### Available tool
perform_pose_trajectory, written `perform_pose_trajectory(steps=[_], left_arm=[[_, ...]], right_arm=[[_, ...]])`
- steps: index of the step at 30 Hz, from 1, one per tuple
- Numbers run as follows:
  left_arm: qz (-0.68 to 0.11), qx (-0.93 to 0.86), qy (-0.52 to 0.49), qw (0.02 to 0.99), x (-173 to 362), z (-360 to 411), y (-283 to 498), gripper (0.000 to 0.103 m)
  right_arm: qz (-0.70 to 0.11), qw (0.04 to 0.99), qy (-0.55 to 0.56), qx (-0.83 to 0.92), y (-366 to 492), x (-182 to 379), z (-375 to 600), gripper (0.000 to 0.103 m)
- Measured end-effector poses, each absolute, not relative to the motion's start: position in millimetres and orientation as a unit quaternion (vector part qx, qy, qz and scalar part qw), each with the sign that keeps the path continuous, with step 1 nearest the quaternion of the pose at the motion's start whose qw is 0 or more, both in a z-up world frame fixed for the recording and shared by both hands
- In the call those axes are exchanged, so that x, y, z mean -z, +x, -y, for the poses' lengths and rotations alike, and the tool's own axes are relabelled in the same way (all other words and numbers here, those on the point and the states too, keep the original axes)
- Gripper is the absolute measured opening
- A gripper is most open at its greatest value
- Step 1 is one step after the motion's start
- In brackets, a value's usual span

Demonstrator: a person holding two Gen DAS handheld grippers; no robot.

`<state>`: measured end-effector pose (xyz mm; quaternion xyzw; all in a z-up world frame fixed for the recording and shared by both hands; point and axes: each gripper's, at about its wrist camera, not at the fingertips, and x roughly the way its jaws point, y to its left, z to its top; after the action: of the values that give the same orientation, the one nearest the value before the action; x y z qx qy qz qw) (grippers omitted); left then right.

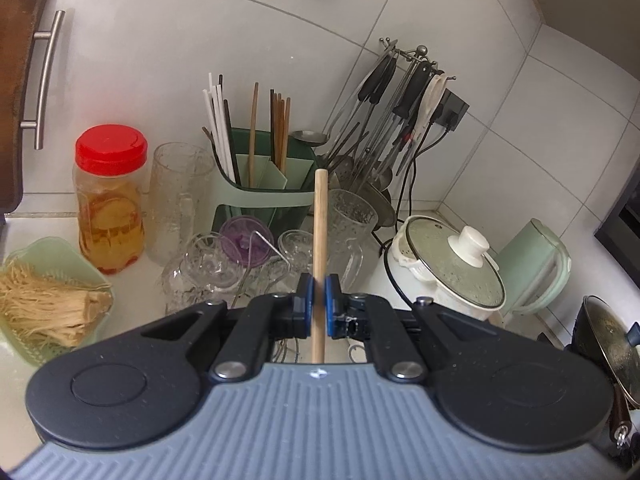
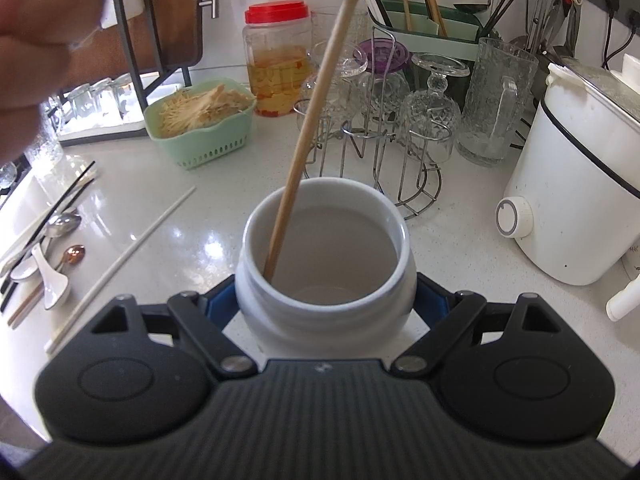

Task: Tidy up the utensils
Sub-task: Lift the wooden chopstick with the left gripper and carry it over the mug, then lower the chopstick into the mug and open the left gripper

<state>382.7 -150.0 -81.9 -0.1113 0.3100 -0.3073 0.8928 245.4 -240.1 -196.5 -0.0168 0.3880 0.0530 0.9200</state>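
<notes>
We see the left tongs (image 1: 318, 304) clamped on one wooden chopstick (image 2: 308, 128) whose tip dips into the single white jar (image 2: 324, 240) gripped by the right tongs (image 2: 324, 300), with one white chopstick (image 2: 132, 256) and three spoons (image 2: 52, 276) lying on the desk (image 2: 460, 248).

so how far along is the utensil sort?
Early. Done: nothing released in the white jar yet. In hand: left gripper lowers a wooden chopstick into it; right gripper steadies the jar. Left: white chopstick, spoons and black chopsticks on the counter.
</notes>
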Motion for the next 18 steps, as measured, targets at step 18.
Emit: perform_pose_trajectory(steps=[18], left_arm=[[-0.339,0.314,-0.104,0.881,83.1,124.5,332.6,0.007]], right_arm=[[-0.381,0.923,-0.014,-0.054,243.7,197.3,241.0,0.091]])
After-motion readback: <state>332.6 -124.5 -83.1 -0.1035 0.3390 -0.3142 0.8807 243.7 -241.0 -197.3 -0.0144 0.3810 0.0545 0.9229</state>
